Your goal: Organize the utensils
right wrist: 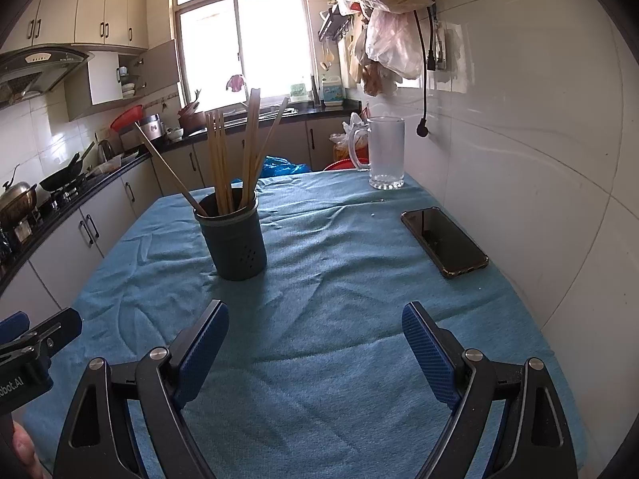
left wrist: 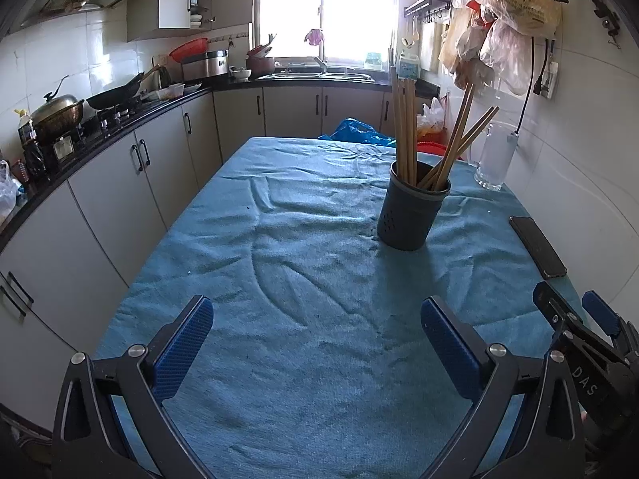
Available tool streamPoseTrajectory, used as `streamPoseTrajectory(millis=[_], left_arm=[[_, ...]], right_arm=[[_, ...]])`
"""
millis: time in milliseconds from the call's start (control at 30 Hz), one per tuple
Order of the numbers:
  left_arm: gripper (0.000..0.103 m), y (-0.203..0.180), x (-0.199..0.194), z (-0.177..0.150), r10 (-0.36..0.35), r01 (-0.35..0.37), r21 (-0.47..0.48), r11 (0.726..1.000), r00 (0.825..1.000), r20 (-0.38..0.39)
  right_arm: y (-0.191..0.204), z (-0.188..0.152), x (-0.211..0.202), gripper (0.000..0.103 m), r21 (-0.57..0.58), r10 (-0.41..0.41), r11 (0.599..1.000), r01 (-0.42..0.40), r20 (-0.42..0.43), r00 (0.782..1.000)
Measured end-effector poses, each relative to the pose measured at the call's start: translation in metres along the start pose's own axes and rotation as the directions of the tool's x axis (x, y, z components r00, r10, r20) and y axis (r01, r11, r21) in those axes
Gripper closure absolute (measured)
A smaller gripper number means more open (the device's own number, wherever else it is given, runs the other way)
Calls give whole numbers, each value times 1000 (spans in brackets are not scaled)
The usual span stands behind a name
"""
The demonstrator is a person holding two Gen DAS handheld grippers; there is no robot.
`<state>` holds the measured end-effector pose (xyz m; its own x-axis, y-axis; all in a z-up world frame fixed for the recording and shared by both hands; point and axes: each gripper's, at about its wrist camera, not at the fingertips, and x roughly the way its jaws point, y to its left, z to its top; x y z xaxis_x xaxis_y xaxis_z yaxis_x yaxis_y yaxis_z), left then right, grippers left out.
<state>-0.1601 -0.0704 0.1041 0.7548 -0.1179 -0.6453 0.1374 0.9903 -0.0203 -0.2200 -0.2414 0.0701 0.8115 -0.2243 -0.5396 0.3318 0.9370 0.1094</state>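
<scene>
A dark grey perforated utensil holder (left wrist: 411, 211) stands on the blue tablecloth (left wrist: 299, 279), with several wooden chopsticks (left wrist: 405, 131) upright and leaning in it. It also shows in the right wrist view (right wrist: 233, 235) with its chopsticks (right wrist: 235, 155). My left gripper (left wrist: 317, 327) is open and empty, low over the cloth near the front edge. My right gripper (right wrist: 315, 335) is open and empty beside it; it shows at the right edge of the left wrist view (left wrist: 579, 319). Both are well short of the holder.
A black phone (right wrist: 445, 241) lies on the cloth by the right wall. A glass mug (right wrist: 383, 151) stands at the far right corner. A tiled wall runs along the right. Kitchen counters with a wok (left wrist: 116, 95) and pots line the left.
</scene>
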Motion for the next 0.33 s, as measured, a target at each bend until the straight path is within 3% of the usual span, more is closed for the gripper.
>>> streamPoseTrajectory(millis=[333], left_arm=[[0, 0, 9, -1, -21, 21, 3, 1000, 999, -30]], right_arm=[[2, -2, 7, 11, -10, 6, 1000, -6, -30, 1000]])
